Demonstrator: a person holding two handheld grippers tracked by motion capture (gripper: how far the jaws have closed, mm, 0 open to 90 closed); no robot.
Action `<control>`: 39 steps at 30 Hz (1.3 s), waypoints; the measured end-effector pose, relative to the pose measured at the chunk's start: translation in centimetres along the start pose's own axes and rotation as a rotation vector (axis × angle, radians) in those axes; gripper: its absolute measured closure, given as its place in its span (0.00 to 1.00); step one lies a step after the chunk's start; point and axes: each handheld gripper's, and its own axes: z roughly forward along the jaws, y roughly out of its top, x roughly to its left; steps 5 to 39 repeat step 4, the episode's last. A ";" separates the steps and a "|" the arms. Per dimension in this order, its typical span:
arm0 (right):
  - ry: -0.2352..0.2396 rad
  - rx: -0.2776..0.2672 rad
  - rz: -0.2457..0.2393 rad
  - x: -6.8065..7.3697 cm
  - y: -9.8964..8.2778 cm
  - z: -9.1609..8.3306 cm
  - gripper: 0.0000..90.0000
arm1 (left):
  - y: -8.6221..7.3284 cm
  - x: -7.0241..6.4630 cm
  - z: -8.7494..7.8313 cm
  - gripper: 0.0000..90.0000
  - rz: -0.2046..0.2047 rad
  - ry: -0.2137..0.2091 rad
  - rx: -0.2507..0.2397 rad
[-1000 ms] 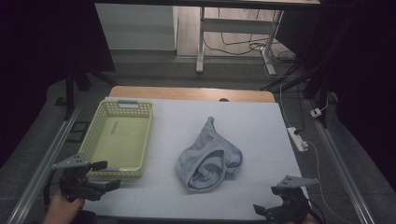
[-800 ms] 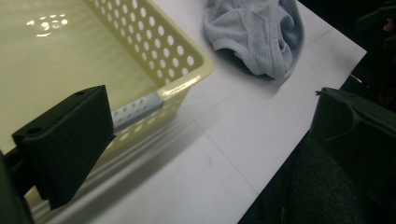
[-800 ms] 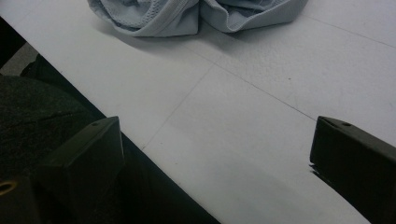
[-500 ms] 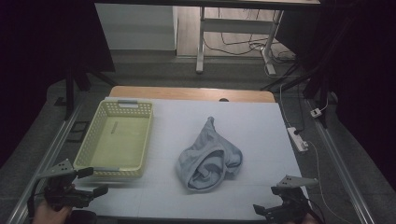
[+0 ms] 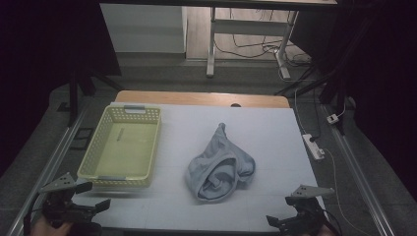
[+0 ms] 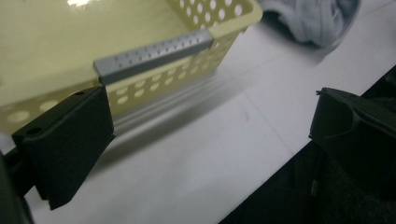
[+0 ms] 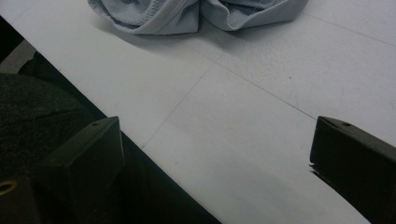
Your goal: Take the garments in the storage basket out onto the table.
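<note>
Waiting at frame bottom, left gripper (image 5: pixel 93 196) & right gripper (image 5: pixel 278 222) both released, empty; garment (image 5: pixel 221 164) untouched mid-frame, basket (image 5: pixel 96 162) w/ nothing inside.

On the desk (image 5: pixel 275 132) we see the basket (image 5: pixel 123 147) along the left edge, running from near the back toward the front. The crumpled garment (image 5: pixel 221 164) lies to its right, about midway between the left and right edges and well apart from the basket. Our left gripper (image 5: pixel 96 199) sits at the front left corner, just before the basket's near wall. Our right gripper (image 5: pixel 275 221) sits at the front edge near the right corner, before the garment and to its right.
</note>
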 end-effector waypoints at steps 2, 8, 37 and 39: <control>-0.001 0.001 0.000 0.0 0.0 0.0 0.03 | 0.0 -0.1 0.1 0.00 0.000 0.004 0.008; -0.003 0.005 -0.001 0.0 0.0 0.0 0.03 | 0.1 0.0 0.1 0.00 -0.004 -0.001 0.006; -0.003 0.005 -0.001 0.0 0.0 0.0 0.03 | 0.1 0.0 0.1 0.00 -0.004 -0.001 0.006; -0.003 0.005 -0.001 0.0 0.0 0.0 0.03 | 0.1 0.0 0.1 0.00 -0.004 -0.001 0.006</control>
